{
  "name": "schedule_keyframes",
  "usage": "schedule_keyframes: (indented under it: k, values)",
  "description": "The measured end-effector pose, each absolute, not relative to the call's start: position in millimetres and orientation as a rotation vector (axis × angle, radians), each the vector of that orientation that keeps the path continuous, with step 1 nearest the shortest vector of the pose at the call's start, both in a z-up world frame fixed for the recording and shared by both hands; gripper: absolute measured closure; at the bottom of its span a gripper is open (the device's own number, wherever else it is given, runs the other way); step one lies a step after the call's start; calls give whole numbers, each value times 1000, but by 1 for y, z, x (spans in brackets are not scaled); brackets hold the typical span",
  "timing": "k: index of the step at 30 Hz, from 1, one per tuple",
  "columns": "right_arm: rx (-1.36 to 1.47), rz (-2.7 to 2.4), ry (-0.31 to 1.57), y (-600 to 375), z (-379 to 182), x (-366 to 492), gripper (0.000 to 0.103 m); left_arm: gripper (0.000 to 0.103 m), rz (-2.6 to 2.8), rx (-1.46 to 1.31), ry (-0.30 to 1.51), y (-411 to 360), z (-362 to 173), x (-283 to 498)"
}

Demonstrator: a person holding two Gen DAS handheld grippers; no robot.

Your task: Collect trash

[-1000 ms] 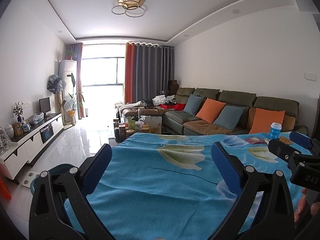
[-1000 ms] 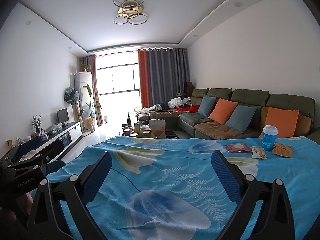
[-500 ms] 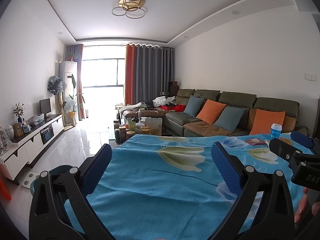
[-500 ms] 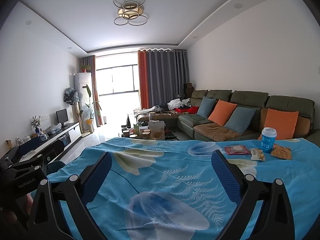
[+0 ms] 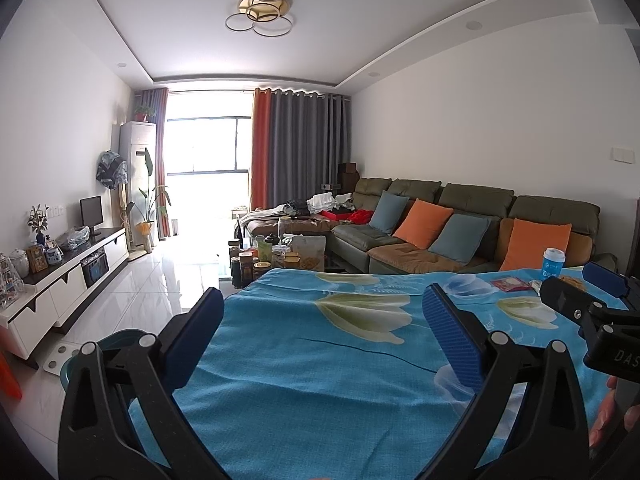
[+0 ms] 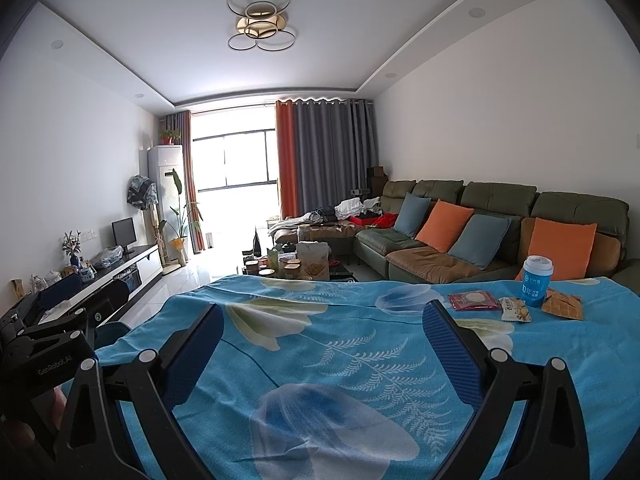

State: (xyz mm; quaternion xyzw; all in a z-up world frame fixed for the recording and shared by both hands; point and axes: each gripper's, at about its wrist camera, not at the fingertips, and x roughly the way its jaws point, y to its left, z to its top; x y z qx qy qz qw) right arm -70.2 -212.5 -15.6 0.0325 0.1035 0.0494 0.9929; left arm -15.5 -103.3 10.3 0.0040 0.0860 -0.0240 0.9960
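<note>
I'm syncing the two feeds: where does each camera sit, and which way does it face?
Left wrist: on the left gripper, facing across the blue cloth toward the sofa; right gripper at its right edge.
Right wrist: on the right gripper, same heading; left gripper at its left edge.
Shared: cloth, sofa, blue cup, wrappers.

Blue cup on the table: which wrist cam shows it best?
Right wrist view. The blue cup stands whole and unblocked beside the snack wrappers, label legible. In the left wrist view the cup is smaller, near the frame's edge, its base partly hidden behind the right gripper.
</note>
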Motion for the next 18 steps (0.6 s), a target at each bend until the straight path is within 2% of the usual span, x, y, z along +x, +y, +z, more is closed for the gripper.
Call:
schedule_keyframes:
  k: [18]
  values:
    - [67,100,209,-213,-15,-70,7,6,-42,3,179,-104,11,-15]
